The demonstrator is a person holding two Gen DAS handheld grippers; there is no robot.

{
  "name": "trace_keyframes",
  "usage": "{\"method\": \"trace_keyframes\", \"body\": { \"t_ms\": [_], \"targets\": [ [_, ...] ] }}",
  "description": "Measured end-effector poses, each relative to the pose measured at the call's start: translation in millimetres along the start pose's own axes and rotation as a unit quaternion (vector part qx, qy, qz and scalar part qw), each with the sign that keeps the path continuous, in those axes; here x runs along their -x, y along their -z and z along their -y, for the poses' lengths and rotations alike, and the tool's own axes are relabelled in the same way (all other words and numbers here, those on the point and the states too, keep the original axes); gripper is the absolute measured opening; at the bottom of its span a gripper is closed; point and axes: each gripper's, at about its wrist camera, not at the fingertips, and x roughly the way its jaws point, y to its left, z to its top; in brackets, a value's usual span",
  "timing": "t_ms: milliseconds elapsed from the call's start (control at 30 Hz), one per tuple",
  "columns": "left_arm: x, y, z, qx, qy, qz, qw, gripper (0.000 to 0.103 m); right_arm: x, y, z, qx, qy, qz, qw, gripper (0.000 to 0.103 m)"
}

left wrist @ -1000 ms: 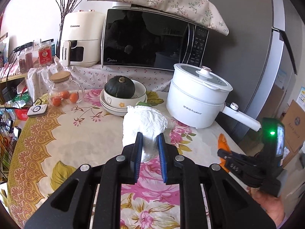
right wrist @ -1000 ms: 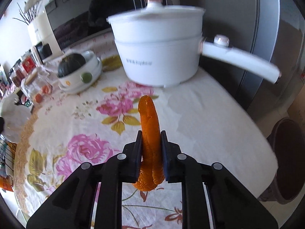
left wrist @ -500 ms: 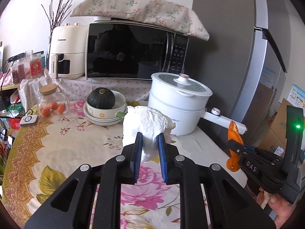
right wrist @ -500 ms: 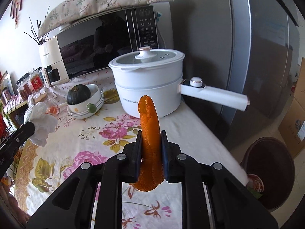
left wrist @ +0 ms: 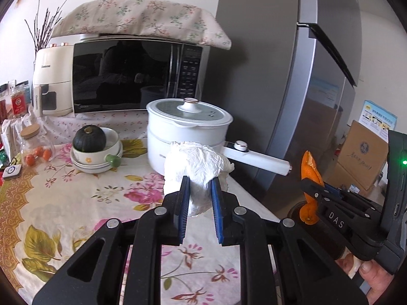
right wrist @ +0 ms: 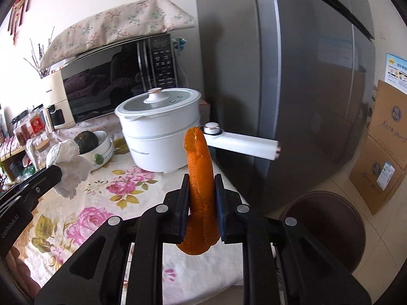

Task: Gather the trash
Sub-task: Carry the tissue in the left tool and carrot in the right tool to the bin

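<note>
My left gripper (left wrist: 199, 185) is shut on a crumpled white paper tissue (left wrist: 197, 166) and holds it above the floral tablecloth (left wrist: 76, 203). The tissue also shows at the left of the right wrist view (right wrist: 67, 164). My right gripper (right wrist: 202, 183) is shut on a curled orange peel (right wrist: 199, 178), raised over the table's right edge. The peel also shows in the left wrist view (left wrist: 309, 170). A dark brown round bin (right wrist: 323, 226) stands on the floor to the lower right of the right gripper.
A white electric pot (right wrist: 160, 132) with a long handle (right wrist: 244, 145) stands at the table's back right. Stacked bowls with a green squash (left wrist: 89, 139), a glass jar (left wrist: 33, 145), a microwave (left wrist: 127, 76) and a grey fridge (right wrist: 305, 76) are around. Cardboard boxes (right wrist: 381, 152) stand on the floor.
Both grippers have lifted and swung right, away from the table's middle, still holding tissue and peel. The brown bin has come further into the right wrist view.
</note>
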Motion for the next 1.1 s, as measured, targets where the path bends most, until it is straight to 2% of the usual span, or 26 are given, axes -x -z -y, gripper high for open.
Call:
{"method": "trace_keyframes", "body": {
  "t_ms": [100,600,967,1033,1100],
  "targets": [
    [-5,4,14,0.009,0.012,-0.005,0.9999,0.018,4,0,18,-0.009,0.01,0.001,1.0,0.017],
    [-23,11,91,-0.024,0.066,-0.027,0.9972,0.018,29,6,93,-0.031,0.065,0.014,0.997,0.018],
    [-36,18,156,-0.057,0.099,-0.044,0.9925,0.018,14,16,183,-0.115,0.102,-0.029,0.988,0.019],
    [-39,18,165,-0.06,0.103,-0.046,0.9918,0.018,3,19,201,-0.13,0.105,-0.049,0.985,0.024],
    [-43,20,178,-0.066,0.11,-0.05,0.9905,0.018,-2,22,215,-0.149,0.115,-0.059,0.98,0.061]
  ]
}}
